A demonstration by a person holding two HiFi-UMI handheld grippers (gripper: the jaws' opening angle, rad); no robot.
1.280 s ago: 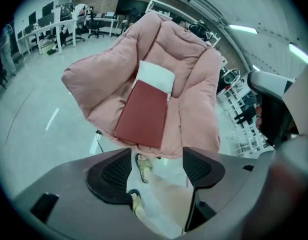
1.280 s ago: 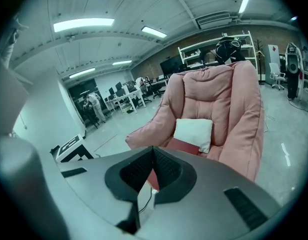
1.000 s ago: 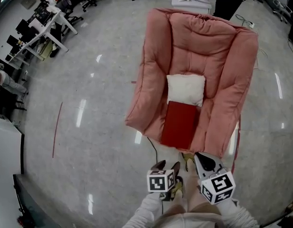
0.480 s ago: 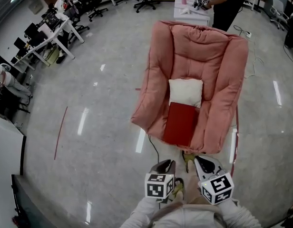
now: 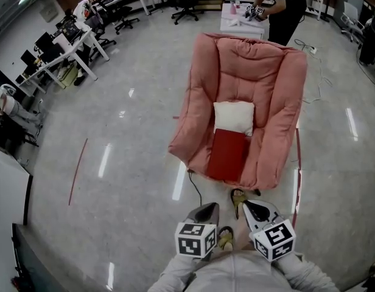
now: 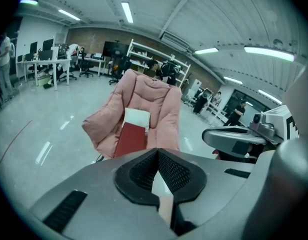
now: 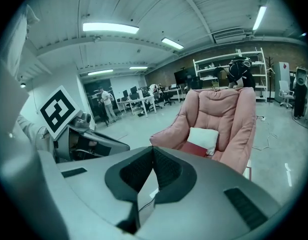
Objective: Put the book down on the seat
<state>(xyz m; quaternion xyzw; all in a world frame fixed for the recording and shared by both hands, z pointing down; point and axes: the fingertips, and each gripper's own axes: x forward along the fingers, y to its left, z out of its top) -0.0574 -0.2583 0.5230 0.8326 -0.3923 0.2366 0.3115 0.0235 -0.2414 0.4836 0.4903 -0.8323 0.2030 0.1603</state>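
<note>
A dark red book (image 5: pixel 227 154) lies flat on the seat of a pink armchair (image 5: pixel 199 90), its far end against a white cushion (image 5: pixel 234 117). Nothing touches it. Both grippers hang close to my body, well short of the chair's front edge. My left gripper (image 5: pixel 207 210) is shut with nothing between its jaws; its own view shows the pads met (image 6: pixel 157 151) and the book (image 6: pixel 130 138) far ahead. My right gripper (image 5: pixel 251 206) is shut and empty too, its tips (image 7: pixel 153 149) pointing toward the book (image 7: pixel 196 148).
A black cable (image 5: pixel 194 187) runs over the glossy floor from the chair's front left corner. My shoe (image 5: pixel 238 198) stands just before the chair. Desks and office chairs (image 5: pixel 72 35) fill the far left. A person (image 5: pixel 283 8) stands at a table behind the armchair.
The left gripper's jaws have gone from open to shut, empty. I have backed away a little from the armchair; the book stays on the seat.
</note>
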